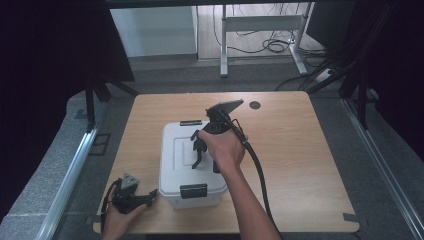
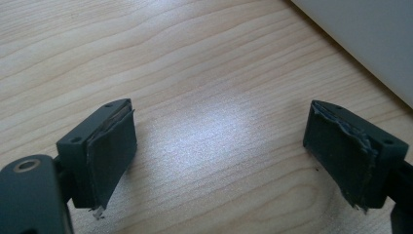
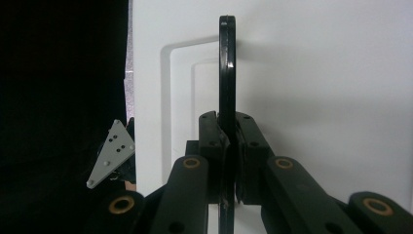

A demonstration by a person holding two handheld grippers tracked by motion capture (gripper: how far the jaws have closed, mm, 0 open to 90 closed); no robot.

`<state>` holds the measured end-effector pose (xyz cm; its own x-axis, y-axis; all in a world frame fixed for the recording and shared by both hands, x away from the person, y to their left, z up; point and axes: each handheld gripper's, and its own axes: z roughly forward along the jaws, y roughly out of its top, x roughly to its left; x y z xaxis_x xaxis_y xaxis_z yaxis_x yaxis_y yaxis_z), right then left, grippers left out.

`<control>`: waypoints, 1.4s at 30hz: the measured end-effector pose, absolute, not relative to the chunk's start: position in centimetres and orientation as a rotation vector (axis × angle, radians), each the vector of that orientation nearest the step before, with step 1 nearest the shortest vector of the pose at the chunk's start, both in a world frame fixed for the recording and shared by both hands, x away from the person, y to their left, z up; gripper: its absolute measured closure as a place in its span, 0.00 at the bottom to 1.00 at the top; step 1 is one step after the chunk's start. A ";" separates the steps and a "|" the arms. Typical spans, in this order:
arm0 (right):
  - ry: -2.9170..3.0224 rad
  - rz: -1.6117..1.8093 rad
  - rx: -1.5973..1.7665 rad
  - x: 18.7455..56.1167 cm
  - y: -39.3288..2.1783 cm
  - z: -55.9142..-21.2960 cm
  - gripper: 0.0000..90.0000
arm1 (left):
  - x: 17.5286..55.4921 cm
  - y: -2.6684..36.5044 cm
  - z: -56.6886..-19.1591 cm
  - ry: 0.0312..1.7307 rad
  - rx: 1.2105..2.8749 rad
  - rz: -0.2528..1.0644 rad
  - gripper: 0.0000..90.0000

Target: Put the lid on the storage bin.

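A white plastic box (image 1: 175,172) with a black front latch (image 1: 193,190) stands on the wooden table (image 1: 300,150). A thin black carrying handle (image 3: 227,68) stands upright from its lid (image 3: 316,73). My right gripper (image 3: 227,131) points down at the lid and is shut on that handle; in the high view the right gripper (image 1: 198,152) sits over the lid's middle. My left gripper (image 1: 150,196) rests low by the box's front left corner. In its own view the left gripper (image 2: 219,151) is open over bare wood, with the box's wall (image 2: 370,39) at the upper right.
A second black latch (image 1: 190,122) sits on the box's far side. A dark round hole (image 1: 255,105) marks the table near its far edge. The right gripper's cable (image 1: 260,175) trails back toward the person. Beyond the table stand desk legs (image 1: 223,45) with loose cables.
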<state>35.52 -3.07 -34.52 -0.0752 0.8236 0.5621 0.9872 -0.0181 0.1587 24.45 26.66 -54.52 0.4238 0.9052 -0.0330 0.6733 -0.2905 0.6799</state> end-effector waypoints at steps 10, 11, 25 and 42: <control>-1.943 -0.753 -1.915 35.9 -2.6 -35.5 0.94 | 24.5 26.7 -54.5 1.327 2.060 0.482 0.13; -1.941 -0.751 -1.913 35.9 -2.6 -35.6 0.93 | 24.5 26.7 -54.5 1.328 2.060 0.481 0.13; -1.943 -0.731 -1.901 36.0 -2.5 -36.6 0.93 | 24.5 26.7 -54.5 1.327 2.060 0.481 0.13; -2.183 -1.032 -1.660 35.0 -4.6 -34.8 0.47 | 24.5 26.7 -54.5 1.327 2.061 0.481 0.13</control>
